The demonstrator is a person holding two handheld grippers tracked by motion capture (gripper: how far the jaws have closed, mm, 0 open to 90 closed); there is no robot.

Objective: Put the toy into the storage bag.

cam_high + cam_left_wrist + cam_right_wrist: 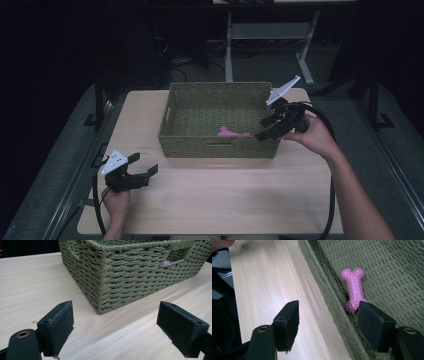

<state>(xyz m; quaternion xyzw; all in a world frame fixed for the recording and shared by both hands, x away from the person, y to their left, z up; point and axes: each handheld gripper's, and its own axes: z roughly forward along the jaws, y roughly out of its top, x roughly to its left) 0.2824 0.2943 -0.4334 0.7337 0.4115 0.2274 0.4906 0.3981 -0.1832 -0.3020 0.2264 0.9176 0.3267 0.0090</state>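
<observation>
Right gripper view: right gripper (328, 325) fingers wide open, empty, straddling basket (387, 270) front wall; pink bone toy (355, 290) on basket floor, beside wall. Risk — finger snags woven rim, shoves basket. Left gripper (131, 172) open, empty, over tabletop (225, 195).

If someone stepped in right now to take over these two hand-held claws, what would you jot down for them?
Left gripper: open, holding nothing, low over the table in front of the basket's near left corner.
Right gripper: open, holding nothing, at the near right rim of the basket.
Pink bone toy: lying flat on the basket floor by the near wall, free of both grippers.
Done: toy is in the basket.
Left: nothing else lies on the table.
</observation>
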